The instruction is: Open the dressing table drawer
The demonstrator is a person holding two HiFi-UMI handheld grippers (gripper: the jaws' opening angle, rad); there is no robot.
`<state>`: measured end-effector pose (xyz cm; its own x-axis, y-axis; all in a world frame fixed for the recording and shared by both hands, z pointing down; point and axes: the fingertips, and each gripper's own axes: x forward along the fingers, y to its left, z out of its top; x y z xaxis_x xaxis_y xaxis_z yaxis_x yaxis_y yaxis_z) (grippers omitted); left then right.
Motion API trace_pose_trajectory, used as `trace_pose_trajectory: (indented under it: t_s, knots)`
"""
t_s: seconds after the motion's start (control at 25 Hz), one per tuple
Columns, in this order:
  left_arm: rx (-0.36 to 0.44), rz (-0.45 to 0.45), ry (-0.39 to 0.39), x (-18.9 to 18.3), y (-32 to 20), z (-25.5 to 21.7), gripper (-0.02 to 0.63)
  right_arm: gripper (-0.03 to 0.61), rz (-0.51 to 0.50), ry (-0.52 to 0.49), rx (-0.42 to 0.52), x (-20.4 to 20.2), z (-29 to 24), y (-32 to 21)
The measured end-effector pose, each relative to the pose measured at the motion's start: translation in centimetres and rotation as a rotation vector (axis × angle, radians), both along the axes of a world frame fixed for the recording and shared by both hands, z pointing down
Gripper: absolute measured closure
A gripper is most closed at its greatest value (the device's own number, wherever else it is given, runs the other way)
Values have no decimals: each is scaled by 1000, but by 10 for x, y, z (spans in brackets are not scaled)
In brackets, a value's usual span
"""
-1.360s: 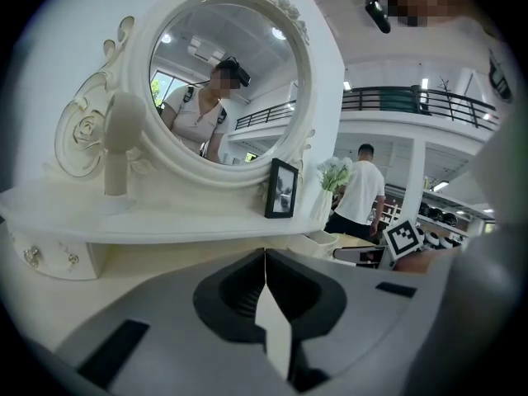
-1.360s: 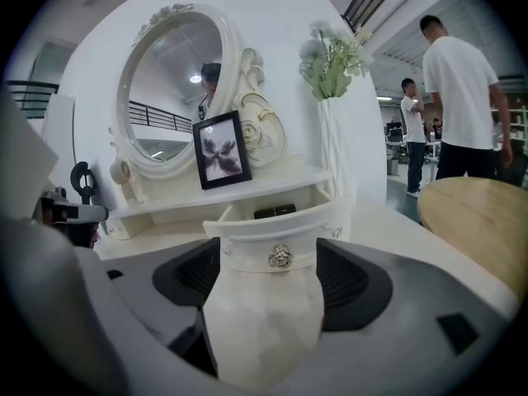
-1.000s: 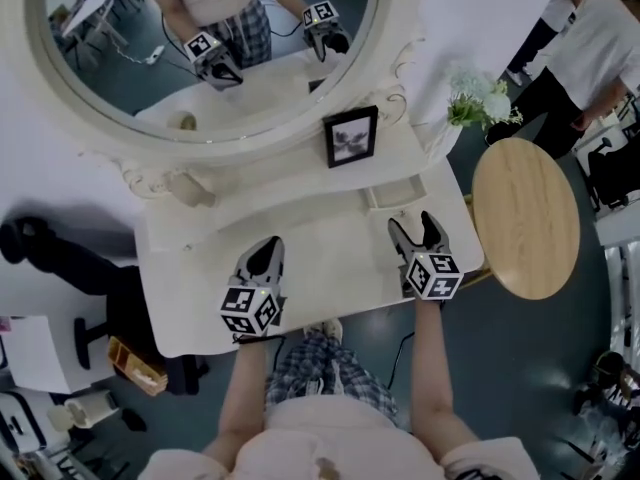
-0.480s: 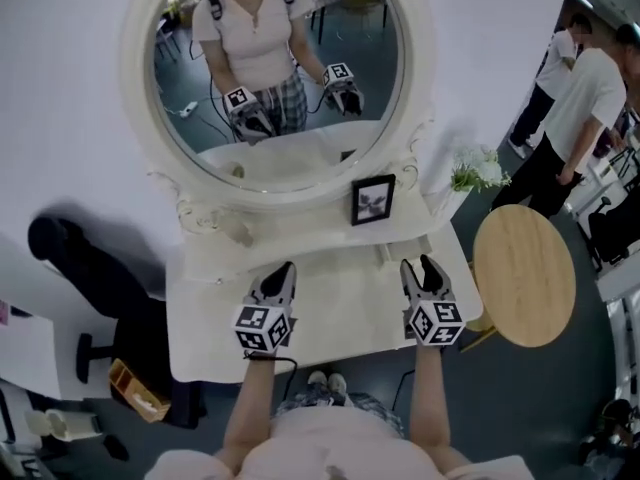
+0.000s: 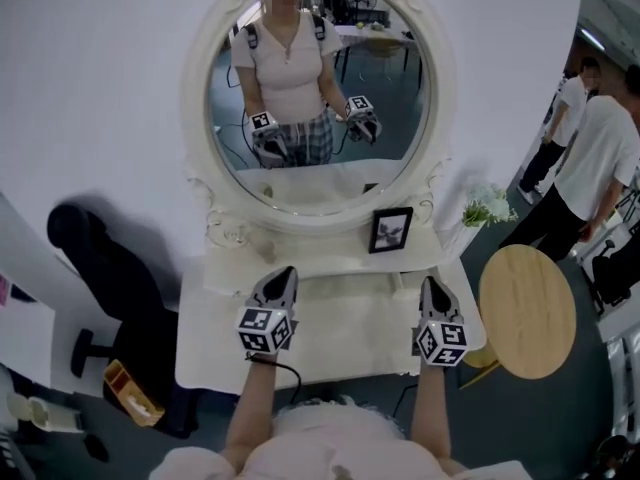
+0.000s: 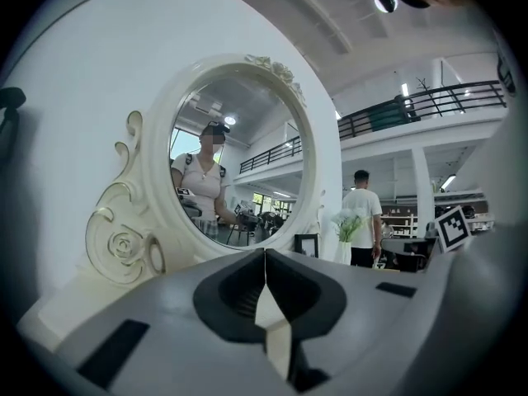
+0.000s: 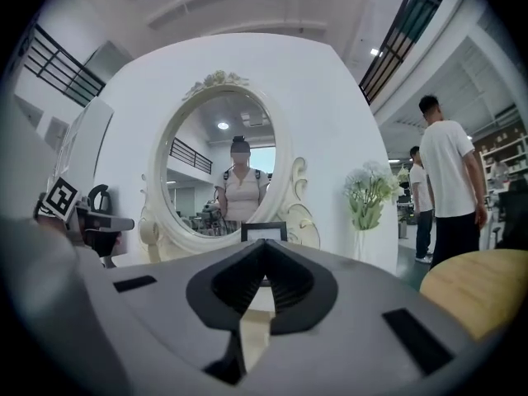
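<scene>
Two tongs shut, empty: left tongs (image 5: 288,272), right tongs (image 5: 433,283) just closed, over tabletop (image 5: 345,333); shut, they'd likely slip off drawer.

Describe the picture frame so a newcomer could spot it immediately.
Find the white dressing table with its big oval mirror. At the mirror's lower right foot stands a small picture frame, between the mirror and the white flowers. It is the only dark, square-edged thing standing on the white top.
</scene>
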<state>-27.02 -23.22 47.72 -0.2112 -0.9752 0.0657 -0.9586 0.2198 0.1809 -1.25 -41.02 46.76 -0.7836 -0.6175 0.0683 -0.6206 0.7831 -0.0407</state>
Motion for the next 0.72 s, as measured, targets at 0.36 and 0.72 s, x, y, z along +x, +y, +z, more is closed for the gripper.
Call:
trace_pose_trajectory:
  t_s: [0.36,0.72]
  knots:
    - [8,-23,-9,-8,5,-5,586,563,53,-25,20,12,-14,-10]
    - [-4,-18,-9,1,10,-4,586,565,49,-28,-1,17,-12,-6]
